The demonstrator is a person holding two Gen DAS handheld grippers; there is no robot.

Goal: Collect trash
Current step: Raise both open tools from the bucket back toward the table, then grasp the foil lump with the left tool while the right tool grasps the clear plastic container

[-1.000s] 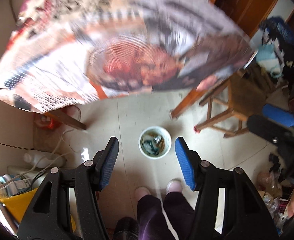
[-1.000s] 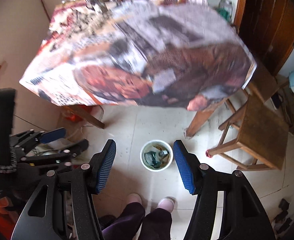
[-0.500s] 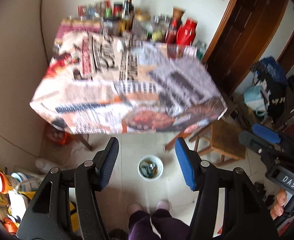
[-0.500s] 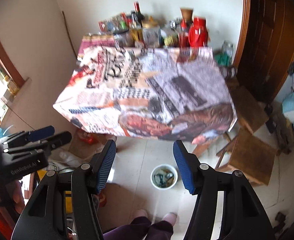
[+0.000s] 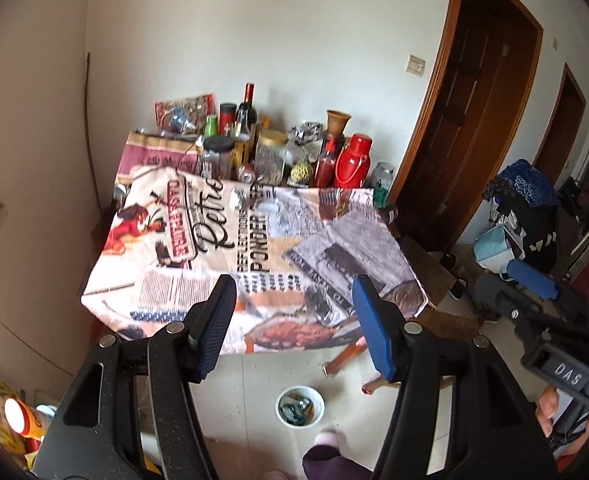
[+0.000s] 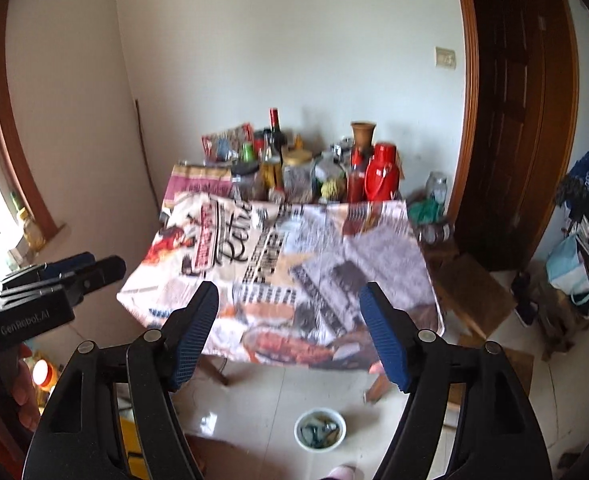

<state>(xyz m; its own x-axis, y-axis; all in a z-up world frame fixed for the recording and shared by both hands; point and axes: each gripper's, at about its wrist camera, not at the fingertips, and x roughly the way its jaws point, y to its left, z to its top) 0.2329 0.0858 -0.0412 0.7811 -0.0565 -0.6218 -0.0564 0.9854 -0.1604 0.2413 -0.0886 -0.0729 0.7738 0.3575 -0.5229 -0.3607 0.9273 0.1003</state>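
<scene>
A small white bin (image 5: 300,405) with scraps inside stands on the tiled floor in front of the table; it also shows in the right wrist view (image 6: 320,429). My left gripper (image 5: 294,322) is open and empty, held high above the floor, facing the table. My right gripper (image 6: 288,330) is open and empty, likewise raised. A small silvery crumpled piece (image 5: 236,200) lies on the tablecloth near the jars. Each gripper shows at the edge of the other's view.
A table (image 5: 254,256) with a printed newspaper-pattern cloth holds several bottles and jars and a red thermos (image 5: 352,162) at the back. Wooden stools (image 6: 470,296) stand to the right, by a brown door. Clutter lies on the floor at left and right.
Both grippers have risen and tilted up from the floor bin, so the whole table and back wall now show. The bin has shrunk to the bottom of both views.
</scene>
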